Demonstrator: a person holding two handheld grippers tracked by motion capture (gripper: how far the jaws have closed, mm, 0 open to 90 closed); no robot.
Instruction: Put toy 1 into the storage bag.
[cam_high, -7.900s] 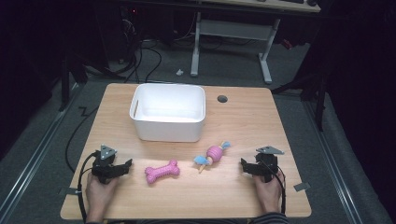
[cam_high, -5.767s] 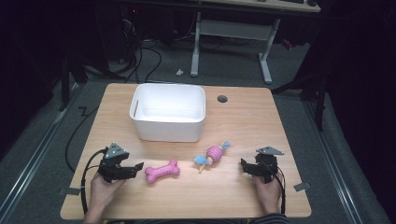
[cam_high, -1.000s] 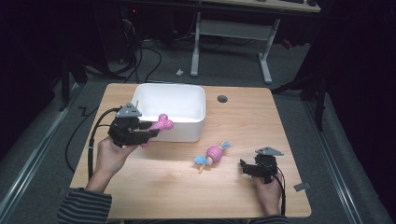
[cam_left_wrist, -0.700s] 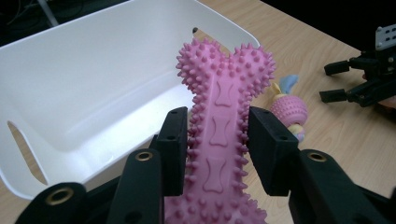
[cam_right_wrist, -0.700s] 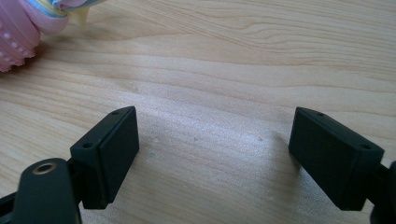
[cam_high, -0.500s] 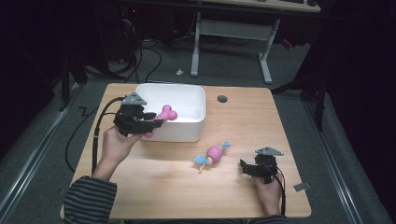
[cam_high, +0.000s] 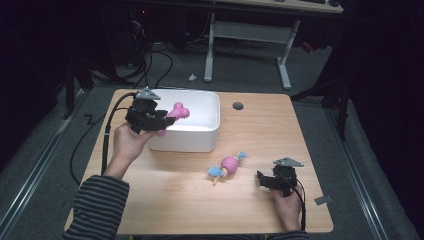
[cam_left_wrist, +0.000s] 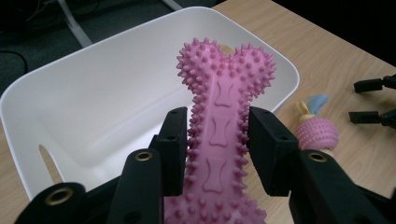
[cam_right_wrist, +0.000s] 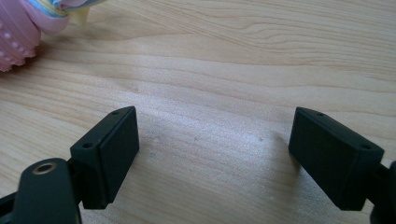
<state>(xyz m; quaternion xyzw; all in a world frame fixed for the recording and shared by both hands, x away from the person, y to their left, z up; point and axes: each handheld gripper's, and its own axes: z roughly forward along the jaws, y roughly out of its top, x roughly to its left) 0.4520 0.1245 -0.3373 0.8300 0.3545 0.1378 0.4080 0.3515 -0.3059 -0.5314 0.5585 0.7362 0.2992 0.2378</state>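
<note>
**Bone toy held over the tub, ready to drop**

Left gripper (cam_high: 167, 118) is clamped on the pink bone toy (cam_high: 174, 113). In the left gripper view both pads squeeze the narrow shaft of the toy (cam_left_wrist: 219, 126), with the spiky knob end sticking out past the jaws. Gripping the thin middle makes sense: the pads get flat contact there, and the fat ends can't slip back through.

The toy is off the table, held out over the near left part of the white tub (cam_high: 212, 107), above its rim. In the left gripper view the knob end hangs over the tub's open inside (cam_left_wrist: 107, 100), which looks bare. Likely step: carry it a bit further in, then let go. Risk: if released too near the rim, the toy could catch the edge and tip outward.

Right gripper (cam_high: 267, 181) sits low at the near right of the table (cam_high: 260, 125), jaws spread wide with nothing between them; the right gripper view has bare wood between the pads. It points toward the pink ball toy (cam_high: 229, 164), which lies on the table just in front of the tub, apart from the jaws. Probably parked there to take that one next.
</note>
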